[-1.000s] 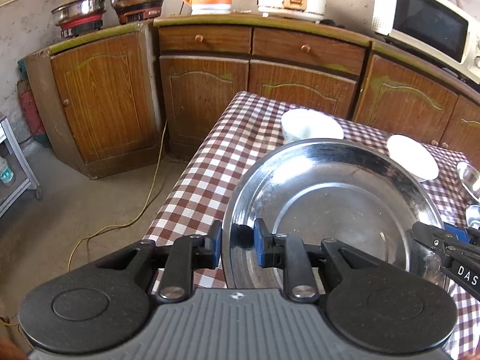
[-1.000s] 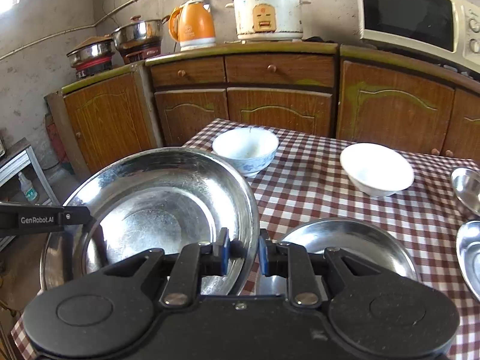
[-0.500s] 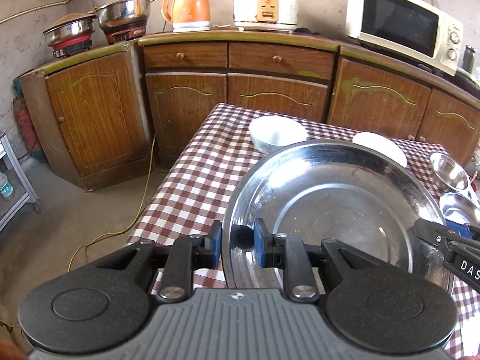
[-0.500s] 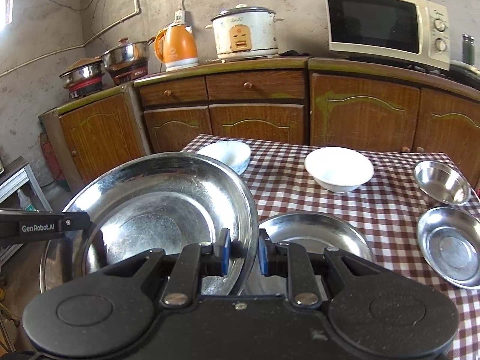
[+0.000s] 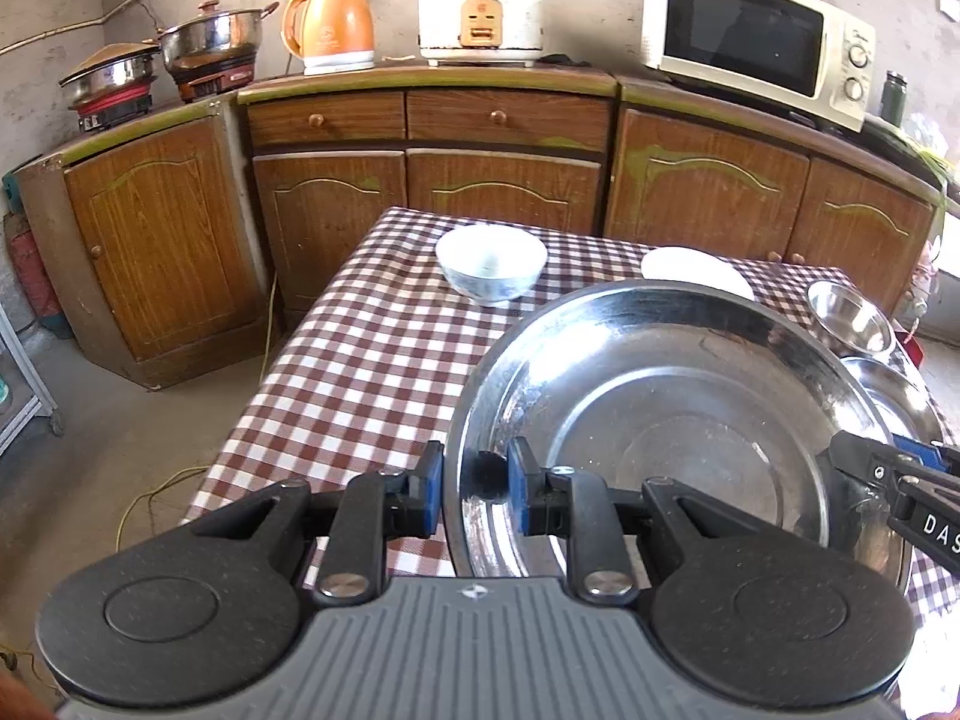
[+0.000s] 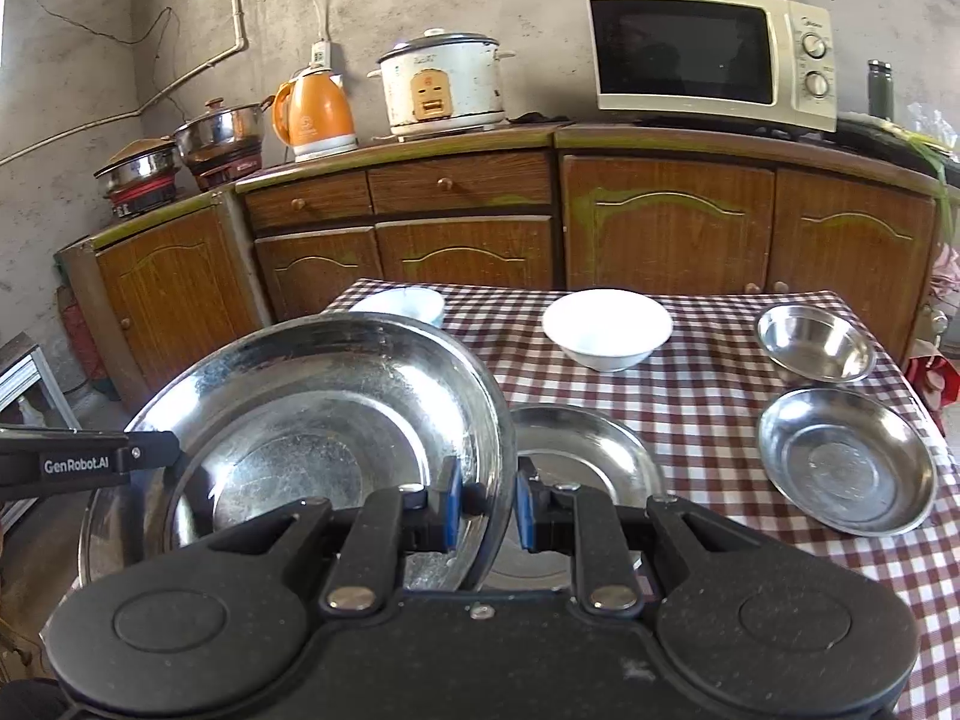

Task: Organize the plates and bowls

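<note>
Both grippers hold one large steel plate (image 5: 672, 420) by opposite rims, lifted above the checked table (image 5: 372, 348). My left gripper (image 5: 475, 483) is shut on its left rim. My right gripper (image 6: 486, 504) is shut on its right rim; the plate also shows in the right wrist view (image 6: 312, 426). A second steel plate (image 6: 576, 462) lies on the table beneath. A blue-patterned white bowl (image 5: 491, 264), a plain white bowl (image 6: 606, 327), a small steel bowl (image 6: 813, 345) and a steel dish (image 6: 846, 459) stand on the table.
Wooden cabinets (image 6: 462, 240) run behind the table, carrying a microwave (image 6: 711, 57), a rice cooker (image 6: 441, 87), an orange kettle (image 6: 312, 114) and pots (image 6: 219, 132). The floor at left has a yellow cable (image 5: 156, 492).
Both grippers have risen and drawn back with the large plate between them; more of the table, bowls and counter comes into view. The grips are unchanged.
</note>
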Demonstrator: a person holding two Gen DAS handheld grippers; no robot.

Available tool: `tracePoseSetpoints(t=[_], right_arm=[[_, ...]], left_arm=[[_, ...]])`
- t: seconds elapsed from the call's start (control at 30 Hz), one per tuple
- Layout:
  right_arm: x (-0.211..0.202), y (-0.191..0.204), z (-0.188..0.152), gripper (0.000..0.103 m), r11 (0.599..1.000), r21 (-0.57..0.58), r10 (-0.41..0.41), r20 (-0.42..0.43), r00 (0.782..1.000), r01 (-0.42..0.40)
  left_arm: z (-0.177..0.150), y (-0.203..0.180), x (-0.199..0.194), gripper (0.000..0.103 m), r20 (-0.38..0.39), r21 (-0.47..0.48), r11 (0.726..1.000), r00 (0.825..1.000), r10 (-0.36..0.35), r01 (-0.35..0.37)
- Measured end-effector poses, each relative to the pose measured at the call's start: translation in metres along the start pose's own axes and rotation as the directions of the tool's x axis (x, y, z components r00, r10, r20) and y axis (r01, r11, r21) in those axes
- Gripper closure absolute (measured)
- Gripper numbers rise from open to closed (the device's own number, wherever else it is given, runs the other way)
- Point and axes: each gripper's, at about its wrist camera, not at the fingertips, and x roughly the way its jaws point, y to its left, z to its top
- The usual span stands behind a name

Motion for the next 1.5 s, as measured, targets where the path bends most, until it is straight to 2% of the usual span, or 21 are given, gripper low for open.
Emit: tracePoseSetpoints(t=[0.83,1.5], right_arm=[[-0.055,-0.081,-0.047,0.08,0.987,0.087,-0.132,-0.028,0.991,0.134],[-0.046,-0.126,-0.091,0.08,0.972,0.116,-0.191,-0.129,0.973,0.206]], left_arm=[[-0.038,-0.076,-0.002,0.08,-0.054,0.089,0.99,0.993,-0.107,0.112],[-0.084,-0.114,0.029,0.08,-0.158,0.127,0.976,0.975,-0.154,0.175]])
